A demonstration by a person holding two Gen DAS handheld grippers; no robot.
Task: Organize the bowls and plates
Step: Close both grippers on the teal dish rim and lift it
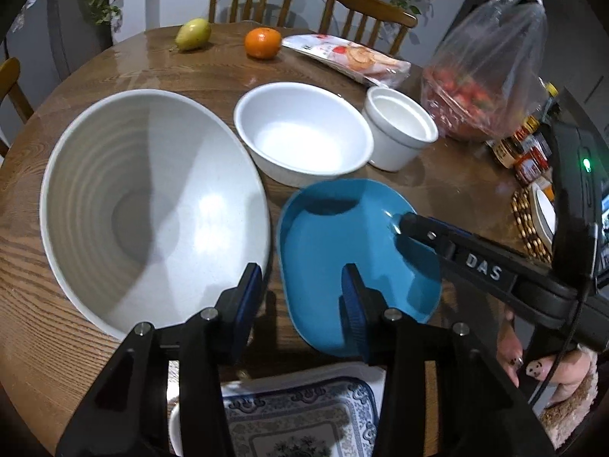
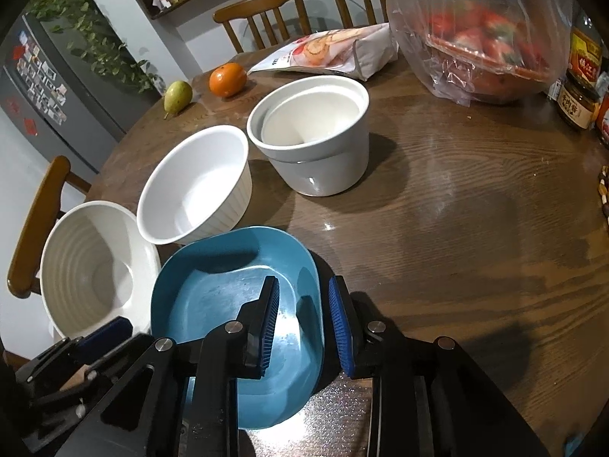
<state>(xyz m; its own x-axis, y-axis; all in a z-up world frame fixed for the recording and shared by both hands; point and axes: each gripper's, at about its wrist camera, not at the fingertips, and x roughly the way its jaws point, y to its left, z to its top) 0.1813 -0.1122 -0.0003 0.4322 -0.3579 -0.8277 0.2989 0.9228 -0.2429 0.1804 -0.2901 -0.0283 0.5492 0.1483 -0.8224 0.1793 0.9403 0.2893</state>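
Across both views spreads the round wooden table, filling most of each frame. On it, at left centre of the left wrist view, sits the large ridged white bowl, with the medium white bowl above and to its right and the small white pot further right; only the right wrist view shows that this pot is really two nested cups. The blue dish lies at lower centre of the left view, just beside the big bowl. The right gripper straddles the dish's right rim, one pad inside and one outside, jaws narrow; whether the pads press the rim I cannot tell. The left gripper hangs with jaws partly apart over the gap between the big bowl and the dish, one finger over each rim, gripping nothing. Only the left view shows a blue-patterned tray at the bottom edge and a hand at lower right. A clear bag of red fruit, a snack packet, an orange and a pear lie toward the top.
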